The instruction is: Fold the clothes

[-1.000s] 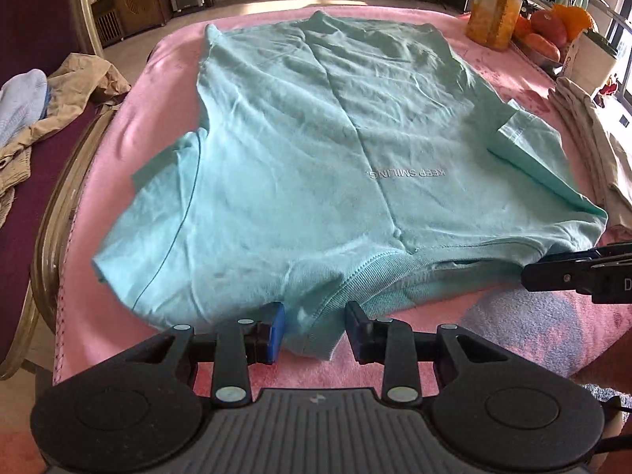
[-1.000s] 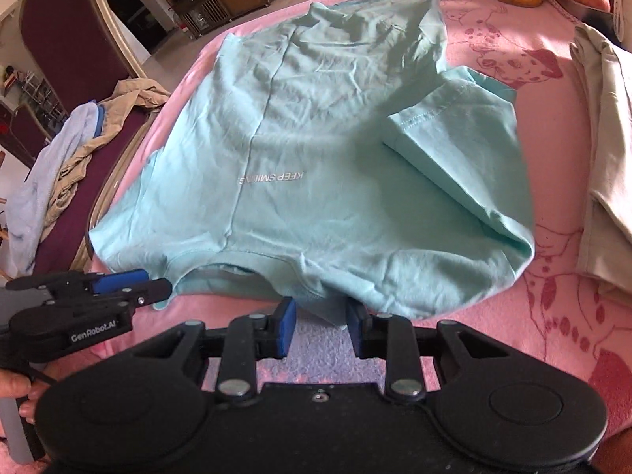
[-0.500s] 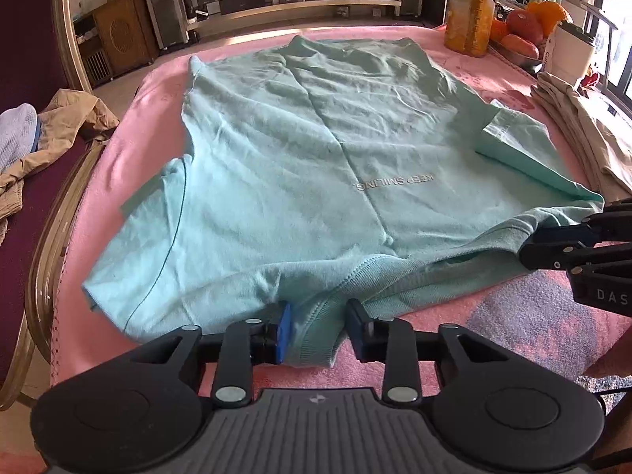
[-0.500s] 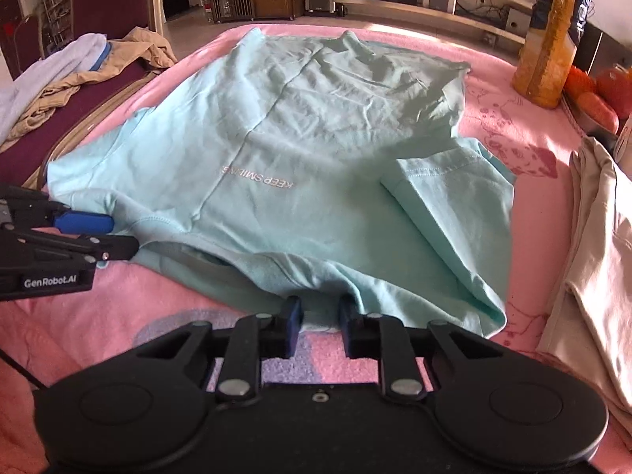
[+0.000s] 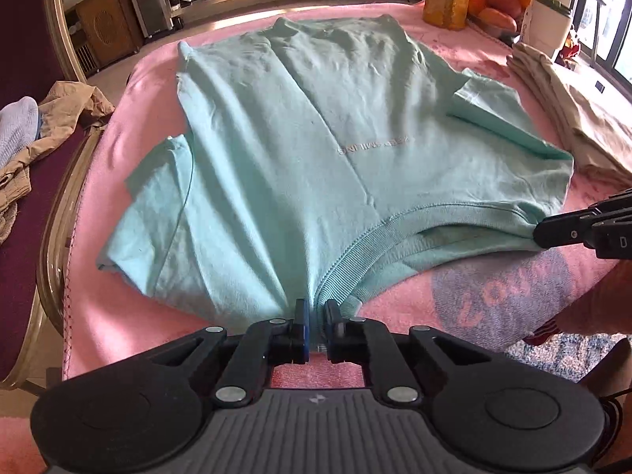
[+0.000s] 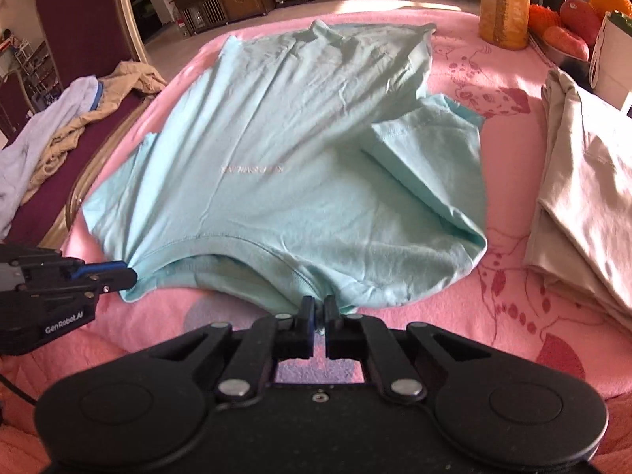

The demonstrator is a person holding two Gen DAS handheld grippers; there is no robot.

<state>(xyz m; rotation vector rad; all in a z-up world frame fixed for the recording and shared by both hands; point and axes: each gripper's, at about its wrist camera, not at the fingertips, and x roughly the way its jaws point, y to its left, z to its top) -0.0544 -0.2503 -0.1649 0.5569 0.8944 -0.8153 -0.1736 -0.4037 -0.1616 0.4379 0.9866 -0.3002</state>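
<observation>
Left wrist view: the left gripper (image 5: 315,313) had its fingers pinching the T-shirt (image 5: 316,150) beside the collar (image 5: 355,249). Right gripper (image 6: 319,310) pinched the other shoulder likewise, probably to lift both for folding.

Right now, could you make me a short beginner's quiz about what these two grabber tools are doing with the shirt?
1. True or false: both tools pinch the shirt.
2. Which part does the left gripper hold: A collar edge, B far hem, C sleeve?
3. What lies right of the shirt on the pink cover?

Key: 1 true; the right gripper is shut on the near edge too. 2 A. 3 folded beige clothes.
</observation>
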